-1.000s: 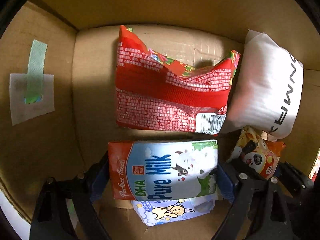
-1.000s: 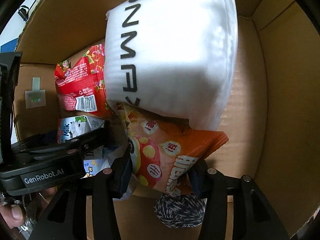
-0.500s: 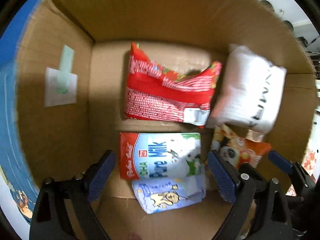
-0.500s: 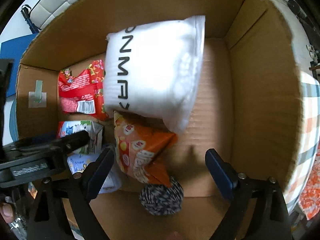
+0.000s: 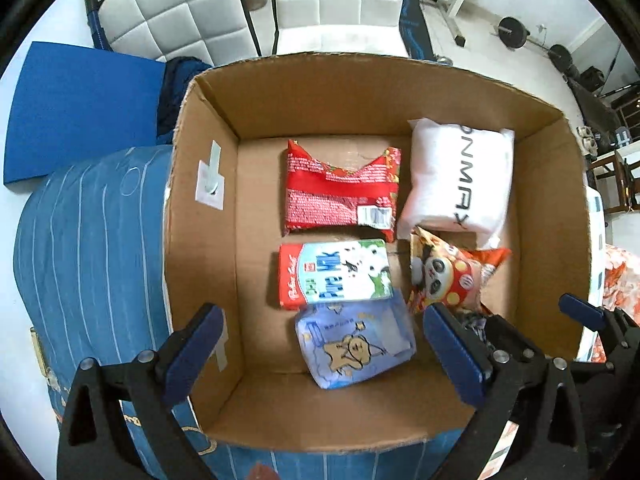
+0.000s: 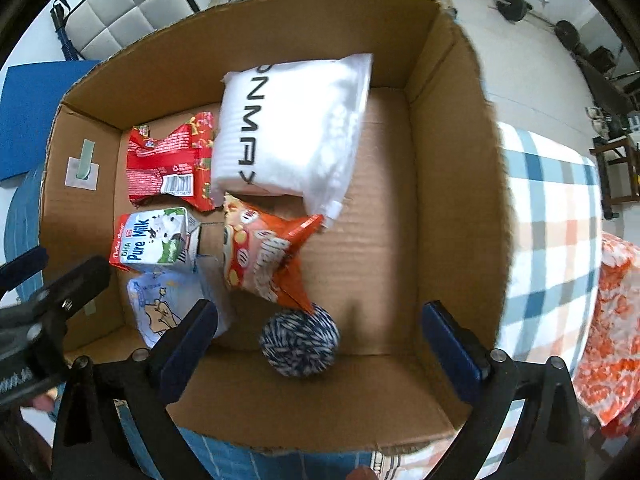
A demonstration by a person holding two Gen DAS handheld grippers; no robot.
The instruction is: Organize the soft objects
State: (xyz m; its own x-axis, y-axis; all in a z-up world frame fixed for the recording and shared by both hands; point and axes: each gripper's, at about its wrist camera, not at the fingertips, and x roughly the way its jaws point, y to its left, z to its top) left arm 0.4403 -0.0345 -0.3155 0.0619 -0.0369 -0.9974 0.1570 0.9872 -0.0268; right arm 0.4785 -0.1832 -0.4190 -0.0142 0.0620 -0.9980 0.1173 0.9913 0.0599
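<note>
Inside the cardboard box (image 5: 208, 264), a "DHA Pure Milk" carton (image 6: 154, 240) lies beside a red snack bag (image 5: 340, 196), white pillow pack (image 6: 292, 136) (lettering unclear) and yarn ball (image 6: 299, 341). Left tool (image 5: 320, 354) and right tool (image 6: 320, 346) both gape, empty, above it.

1. A white floor (image 5: 500, 8) fills the far part of the room, brightly lit.
2. A white quilted panel (image 5: 168, 12) stands at the back.
3. A flat blue mat (image 5: 76, 108) lies on the floor to the left.
4. Barbell weights (image 5: 514, 32) lie far right.
5. A blue striped cover (image 5: 92, 248) and a checked cloth (image 6: 552, 240) spread underneath.
</note>
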